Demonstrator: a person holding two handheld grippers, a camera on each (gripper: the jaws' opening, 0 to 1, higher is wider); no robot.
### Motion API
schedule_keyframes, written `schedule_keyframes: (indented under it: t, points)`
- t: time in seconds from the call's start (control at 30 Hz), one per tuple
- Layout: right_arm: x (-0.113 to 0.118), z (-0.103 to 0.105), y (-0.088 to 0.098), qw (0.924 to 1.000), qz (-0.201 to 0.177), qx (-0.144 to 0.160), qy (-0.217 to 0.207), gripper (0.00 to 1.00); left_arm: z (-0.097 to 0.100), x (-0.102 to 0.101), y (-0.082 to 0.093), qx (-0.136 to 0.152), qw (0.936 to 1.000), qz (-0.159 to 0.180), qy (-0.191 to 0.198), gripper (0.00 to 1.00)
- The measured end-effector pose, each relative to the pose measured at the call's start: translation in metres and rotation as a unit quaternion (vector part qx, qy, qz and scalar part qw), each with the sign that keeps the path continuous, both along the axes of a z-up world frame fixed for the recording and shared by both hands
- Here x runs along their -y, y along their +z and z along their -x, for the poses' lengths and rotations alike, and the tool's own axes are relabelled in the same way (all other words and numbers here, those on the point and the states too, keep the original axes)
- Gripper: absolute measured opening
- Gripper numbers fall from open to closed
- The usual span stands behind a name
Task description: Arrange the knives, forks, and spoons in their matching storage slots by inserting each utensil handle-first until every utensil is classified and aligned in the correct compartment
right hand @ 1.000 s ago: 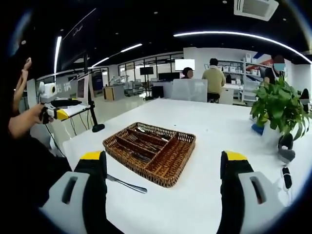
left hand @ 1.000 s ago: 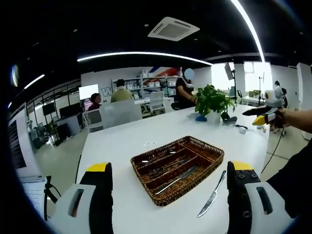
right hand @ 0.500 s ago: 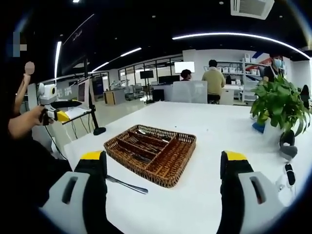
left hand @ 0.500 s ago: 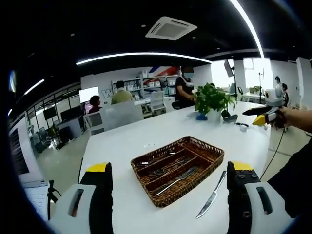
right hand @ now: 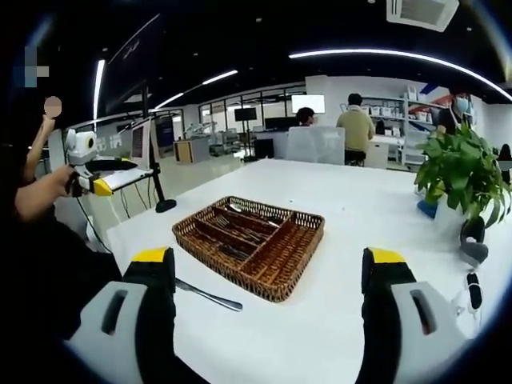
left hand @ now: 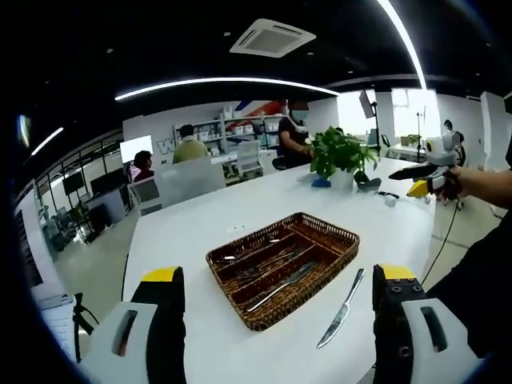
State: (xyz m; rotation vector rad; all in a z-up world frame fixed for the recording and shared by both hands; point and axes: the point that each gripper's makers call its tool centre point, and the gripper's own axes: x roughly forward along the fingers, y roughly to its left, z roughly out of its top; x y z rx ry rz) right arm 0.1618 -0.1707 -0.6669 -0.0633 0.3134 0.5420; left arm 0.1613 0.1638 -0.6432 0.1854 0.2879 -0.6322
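Note:
A brown wicker cutlery tray (left hand: pixel 282 268) (right hand: pixel 251 246) with long slots sits on the white table (left hand: pixel 192 232) and holds several metal utensils. One knife (left hand: pixel 341 307) (right hand: pixel 208 295) lies on the table beside the tray's near side. My left gripper (left hand: pixel 276 286) is open, held above the table short of the tray, nothing between its jaws. My right gripper (right hand: pixel 268 268) is open too, also held back from the tray. The right gripper (left hand: pixel 422 178) shows at the far right of the left gripper view, the left gripper (right hand: pixel 90 176) at the far left of the right gripper view.
A potted green plant (left hand: pixel 338 160) (right hand: pixel 464 172) stands at the table's far end, with small dark items (right hand: pixel 472 240) near it. Several people sit at desks in the background. A stand with a black base (right hand: pixel 160 206) is on the floor beyond the table.
Both views have shifted slightly; the tray and knife sit a little lower and to the left in the left gripper view. Nothing on the table has moved, and both grippers stay open.

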Motion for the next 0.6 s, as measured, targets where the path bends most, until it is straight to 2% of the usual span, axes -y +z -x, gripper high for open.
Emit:
schedule_keyframes:
  t: [0.27,0.33,0.37,0.5,0.6]
  points:
    - [-0.002,-0.008,0.008,1.0000,0.002,0.004,0.007,1.00,0.002,0.013,-0.009,-0.007,0.9998,-0.010,-0.017,0.99]
    - [-0.004,-0.009,0.010,0.9999,-0.001,0.006,0.009,1.00,0.001,0.015,-0.017,-0.014,0.9993,-0.027,-0.023,0.99]
    - [-0.004,-0.008,0.009,0.9999,0.001,0.005,0.010,1.00,0.000,0.016,-0.023,-0.016,0.9984,-0.046,-0.028,0.99]
    - [-0.002,-0.008,0.007,0.9999,0.000,0.006,0.008,1.00,-0.003,0.024,-0.028,-0.022,0.9977,-0.048,-0.043,0.99]
    - [-0.003,-0.007,0.004,1.0000,-0.006,0.004,0.006,1.00,-0.005,0.031,-0.034,-0.027,0.9954,-0.065,-0.065,0.99]
